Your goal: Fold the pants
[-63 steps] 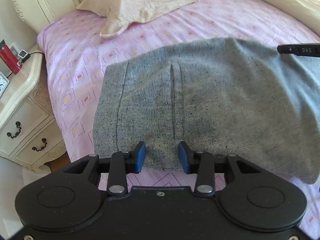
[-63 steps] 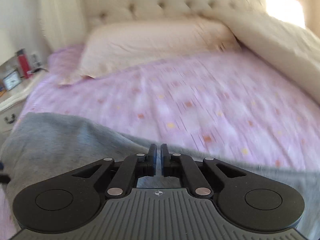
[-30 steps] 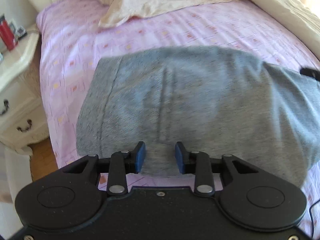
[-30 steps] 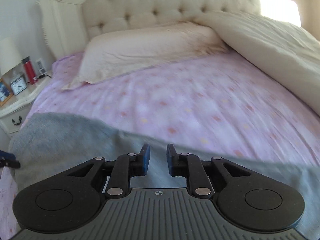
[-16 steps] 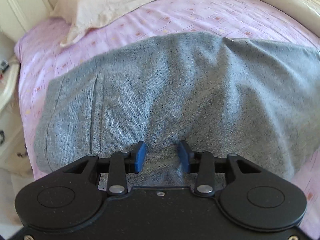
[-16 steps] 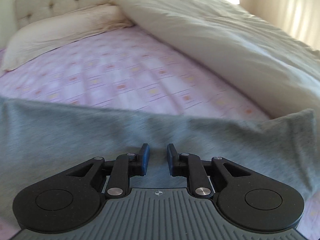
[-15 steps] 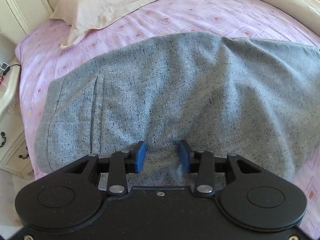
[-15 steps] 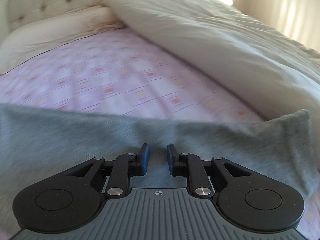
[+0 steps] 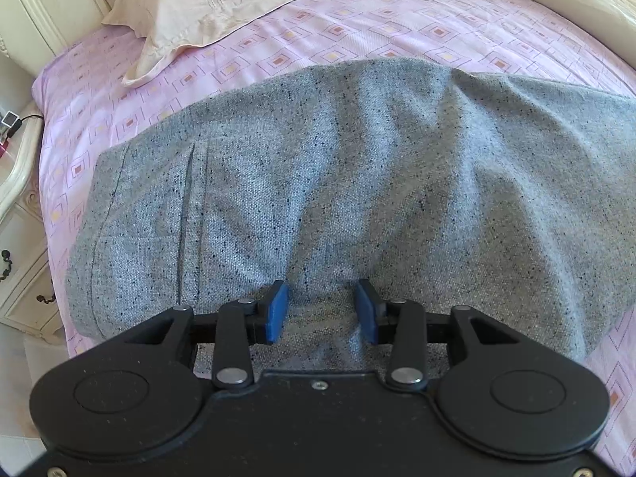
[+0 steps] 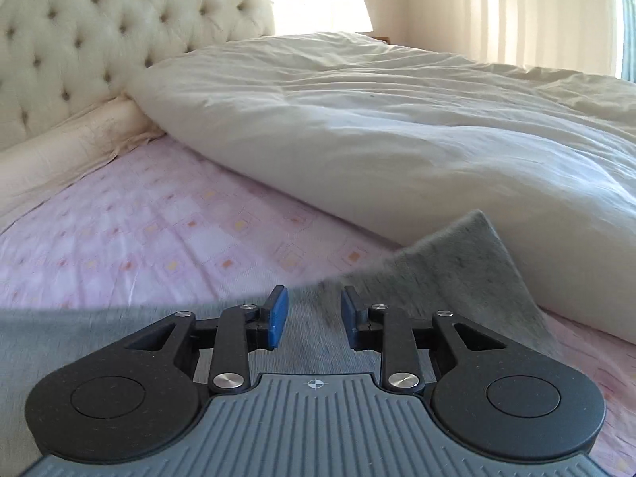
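Note:
Grey flecked pants (image 9: 357, 183) lie folded across the pink patterned sheet (image 9: 318, 31), with the waistband seams at the left. My left gripper (image 9: 322, 308) hovers open over the pants' near edge. A low ridge of cloth runs between its blue pads (image 9: 276, 310), which do not press on it. In the right wrist view my right gripper (image 10: 312, 312) is over the other end of the pants (image 10: 457, 278), and its jaws are opening. Grey cloth lies beneath and between them, free of the pads. A corner of the pants rides up against the duvet (image 10: 397, 119).
A cream pillow (image 9: 206, 4) lies at the head of the bed, below a tufted headboard (image 10: 79, 39). The bulky duvet fills the right side. A white nightstand (image 9: 16, 214) stands off the bed's left edge. Bare pink sheet lies beyond the pants.
The right gripper, shut at first, swung right along the pants toward the duvet and its jaws spread wider. The left gripper slid right along the near edge, then held still, open.

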{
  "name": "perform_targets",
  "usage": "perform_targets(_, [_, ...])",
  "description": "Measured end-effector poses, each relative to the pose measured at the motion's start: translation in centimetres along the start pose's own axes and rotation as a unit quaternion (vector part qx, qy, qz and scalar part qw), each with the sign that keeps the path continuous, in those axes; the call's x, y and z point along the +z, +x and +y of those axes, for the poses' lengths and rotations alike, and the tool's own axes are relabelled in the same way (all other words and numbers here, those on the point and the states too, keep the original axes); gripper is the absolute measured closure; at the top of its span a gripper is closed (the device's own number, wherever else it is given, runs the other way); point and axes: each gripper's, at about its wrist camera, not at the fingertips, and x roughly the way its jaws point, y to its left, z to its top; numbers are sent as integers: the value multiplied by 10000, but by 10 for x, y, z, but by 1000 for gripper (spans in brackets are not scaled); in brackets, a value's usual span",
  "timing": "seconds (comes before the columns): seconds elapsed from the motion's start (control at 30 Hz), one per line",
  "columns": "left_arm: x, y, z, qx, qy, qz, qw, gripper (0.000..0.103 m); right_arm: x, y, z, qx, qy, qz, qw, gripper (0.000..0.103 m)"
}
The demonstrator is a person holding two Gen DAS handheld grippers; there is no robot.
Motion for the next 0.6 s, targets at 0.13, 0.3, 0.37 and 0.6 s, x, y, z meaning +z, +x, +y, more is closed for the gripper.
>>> perform_targets(0.13, [0, 0, 0, -14, -15, 9, 10000, 55, -18, -3, -10, -183, -280, 328, 9989, 74])
perform_targets(0.3, [1, 1, 3, -109, 6, 21, 9999, 55, -15, 20, -34, -857, 362, 376, 9950, 72])
perform_targets(0.37, [2, 0, 4, -136, -27, 23, 9999, 55, -11, 15, -36, -908, 571, 445, 9932, 71])
perform_targets(0.6, [-3, -40, -19, -24, 59, -235, 9997, 60, -28, -45, -20, 281, 898, 379, 9948, 70])
